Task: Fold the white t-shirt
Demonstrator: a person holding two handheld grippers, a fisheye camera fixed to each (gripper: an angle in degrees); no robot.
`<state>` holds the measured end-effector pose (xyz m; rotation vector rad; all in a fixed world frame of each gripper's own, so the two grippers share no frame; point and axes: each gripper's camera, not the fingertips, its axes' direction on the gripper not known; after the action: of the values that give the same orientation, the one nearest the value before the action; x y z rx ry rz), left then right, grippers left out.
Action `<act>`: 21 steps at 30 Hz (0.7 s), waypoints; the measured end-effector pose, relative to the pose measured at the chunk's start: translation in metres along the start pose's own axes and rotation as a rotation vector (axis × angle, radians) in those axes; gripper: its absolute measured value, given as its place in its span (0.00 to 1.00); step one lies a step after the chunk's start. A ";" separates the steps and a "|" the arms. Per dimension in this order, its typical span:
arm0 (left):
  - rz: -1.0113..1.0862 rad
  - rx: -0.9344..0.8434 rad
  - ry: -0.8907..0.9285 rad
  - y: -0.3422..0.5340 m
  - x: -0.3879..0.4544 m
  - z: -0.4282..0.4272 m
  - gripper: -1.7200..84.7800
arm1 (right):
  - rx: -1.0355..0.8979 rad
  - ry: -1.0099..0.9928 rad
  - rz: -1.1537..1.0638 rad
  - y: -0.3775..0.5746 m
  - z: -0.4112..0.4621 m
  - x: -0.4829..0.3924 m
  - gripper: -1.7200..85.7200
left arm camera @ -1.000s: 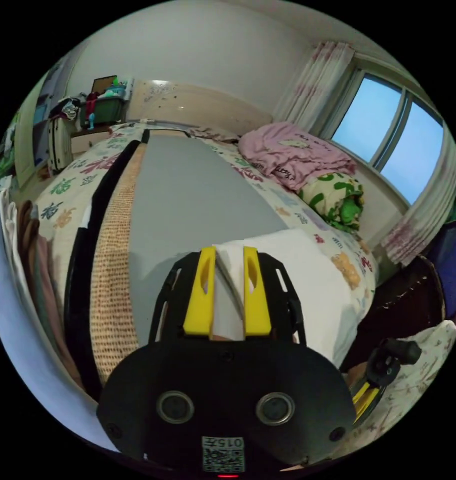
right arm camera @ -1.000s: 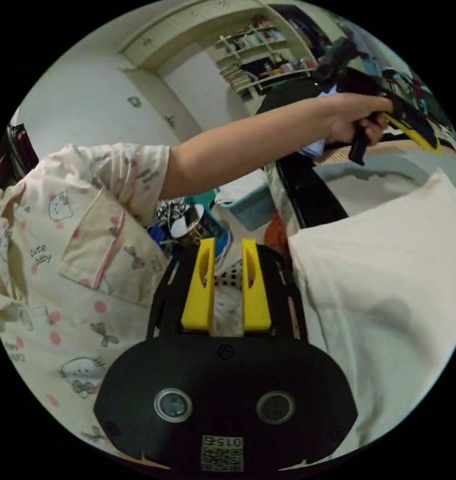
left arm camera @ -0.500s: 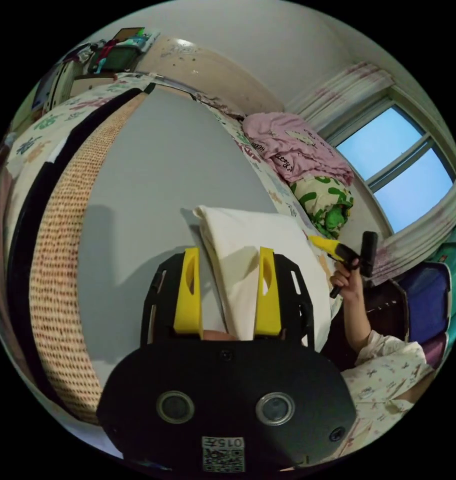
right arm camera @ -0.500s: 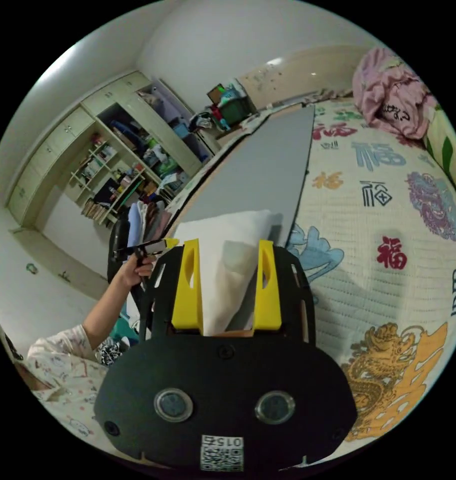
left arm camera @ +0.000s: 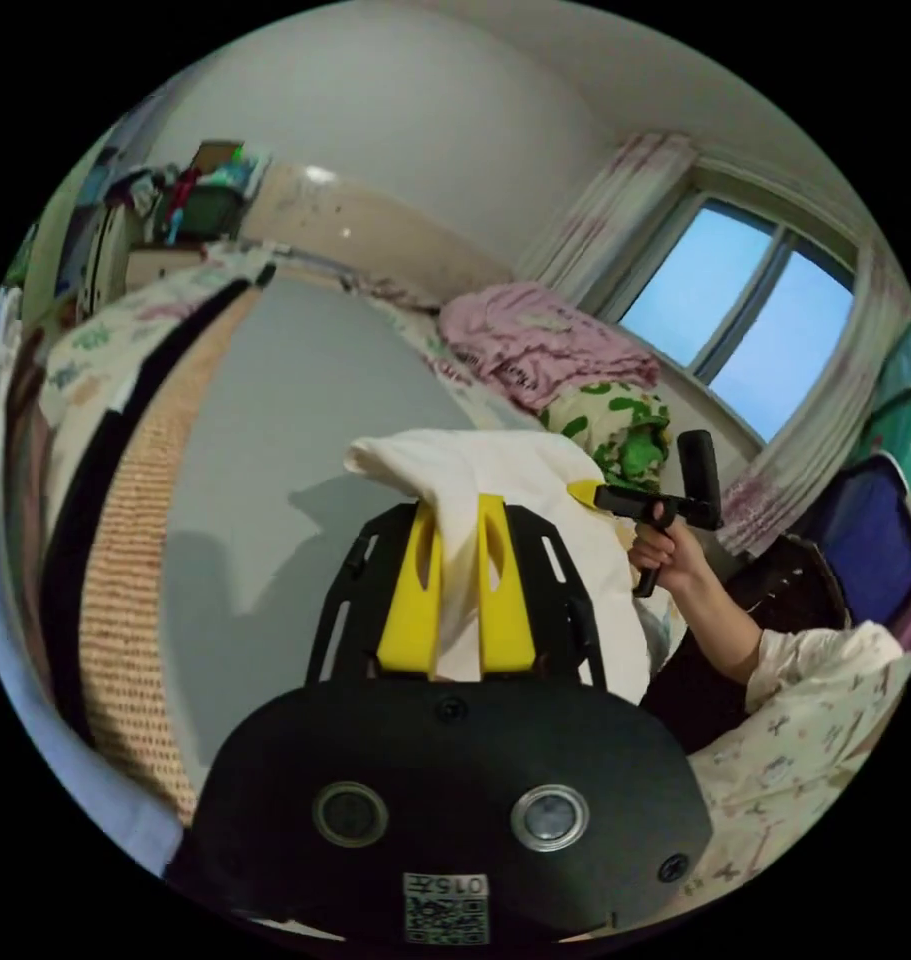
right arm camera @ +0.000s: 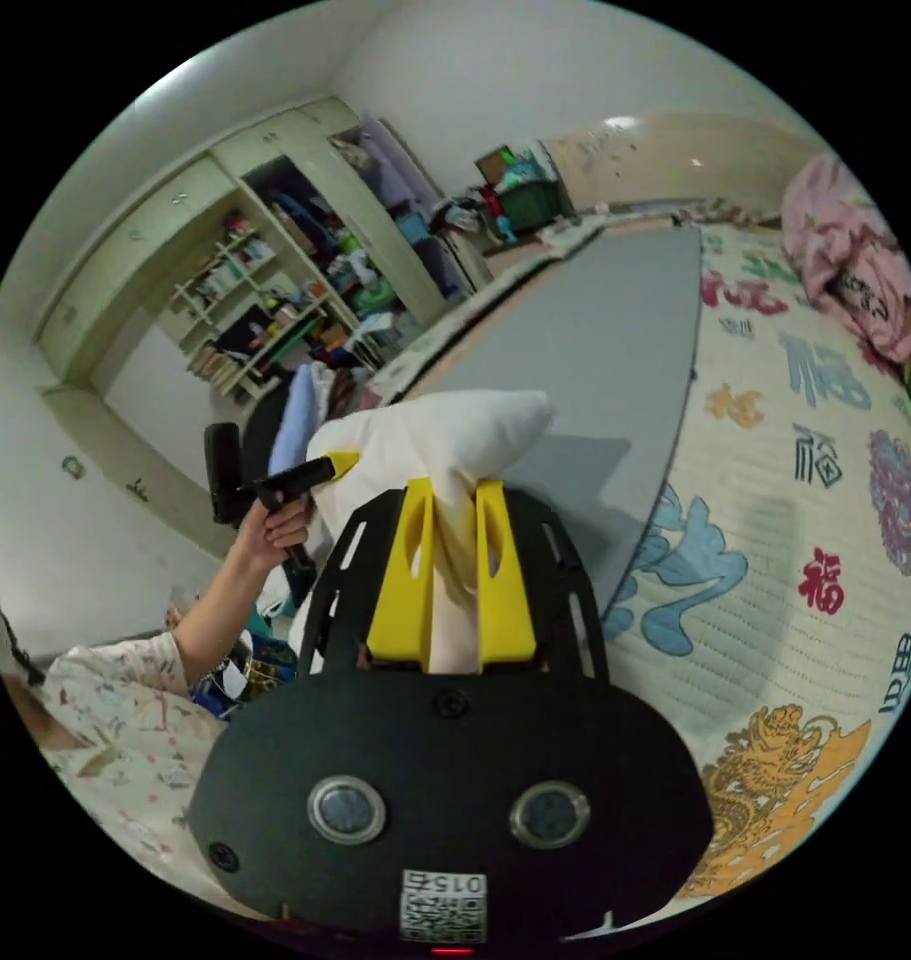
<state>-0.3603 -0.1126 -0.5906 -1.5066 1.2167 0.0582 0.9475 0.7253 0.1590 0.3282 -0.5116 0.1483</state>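
Where pinched, t-shirt (left arm camera: 475, 480) bunches — (white).

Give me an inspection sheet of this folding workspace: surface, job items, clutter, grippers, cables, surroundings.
Surface: grey board lying on a bed with a patterned quilt.
Job's things: white t-shirt, bunched and lifted off the board, casting a shadow on it.
Clutter: pink bedding and a green-patterned bundle by the window; stacked clothes beside the bed.
Grippers: left gripper and right gripper, each with both jaws pressed on t-shirt cloth.
Cables: nothing seen.
Surroundings: window with curtains, open shelves crowded with things, headboard, the person's patterned sleeve.
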 end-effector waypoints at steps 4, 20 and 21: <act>0.096 0.264 0.009 0.076 0.070 -0.153 0.09 | 0.128 -0.129 -0.280 0.077 -0.076 -0.033 0.10; 0.054 0.740 -1.083 0.435 0.333 -0.614 0.08 | -0.110 -0.893 -0.866 0.297 0.068 -0.169 0.09; 0.035 0.736 -1.106 0.442 0.331 -0.618 0.08 | -0.143 -0.910 -0.870 0.318 0.088 -0.169 0.09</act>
<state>-0.8556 -0.7089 -0.8842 -0.5942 0.2775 0.3705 0.6916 0.9834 0.2325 0.4451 -1.2175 -0.9207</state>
